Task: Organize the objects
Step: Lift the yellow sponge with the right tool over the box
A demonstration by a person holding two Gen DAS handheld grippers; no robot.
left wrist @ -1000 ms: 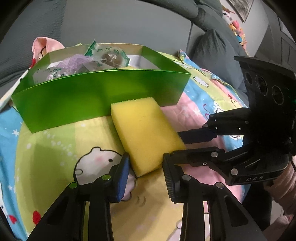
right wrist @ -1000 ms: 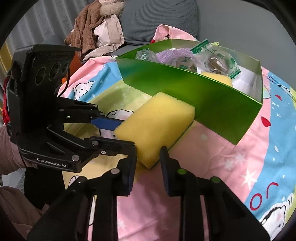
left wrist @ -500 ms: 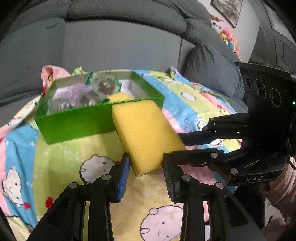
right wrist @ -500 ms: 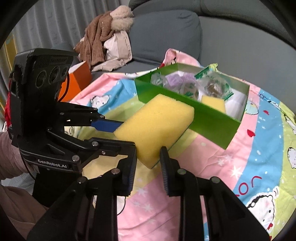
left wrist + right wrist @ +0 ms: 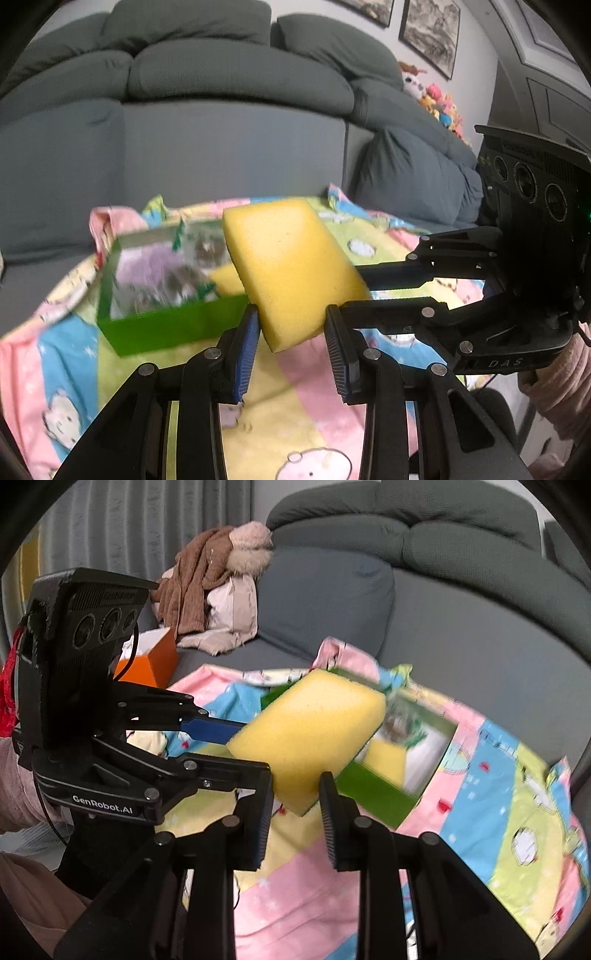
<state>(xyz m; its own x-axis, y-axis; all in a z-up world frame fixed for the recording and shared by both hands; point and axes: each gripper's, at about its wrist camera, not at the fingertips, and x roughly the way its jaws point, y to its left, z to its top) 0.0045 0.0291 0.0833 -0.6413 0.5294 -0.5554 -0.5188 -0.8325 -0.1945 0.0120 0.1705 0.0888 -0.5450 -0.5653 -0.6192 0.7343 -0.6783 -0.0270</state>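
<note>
A yellow sponge (image 5: 291, 266) is held in the air by both grippers, one at each corner. My left gripper (image 5: 291, 332) is shut on its near end; my right gripper (image 5: 295, 801) is shut on the other corner of the sponge (image 5: 314, 734). Below and behind it a green open box (image 5: 166, 328) sits on the cartoon blanket, holding wrapped snack packets and a smaller yellow piece (image 5: 384, 757). The box also shows in the right wrist view (image 5: 373, 797), partly hidden by the sponge.
The pastel cartoon blanket (image 5: 295, 417) covers the surface below. A grey sofa (image 5: 229, 129) stands behind. A pile of brown and pink clothes (image 5: 218, 590) and an orange box (image 5: 151, 661) lie on the sofa to the left.
Both grippers have lifted the sponge well above the blanket and the box, which now looks smaller and lower. The grip on the sponge is unchanged.
</note>
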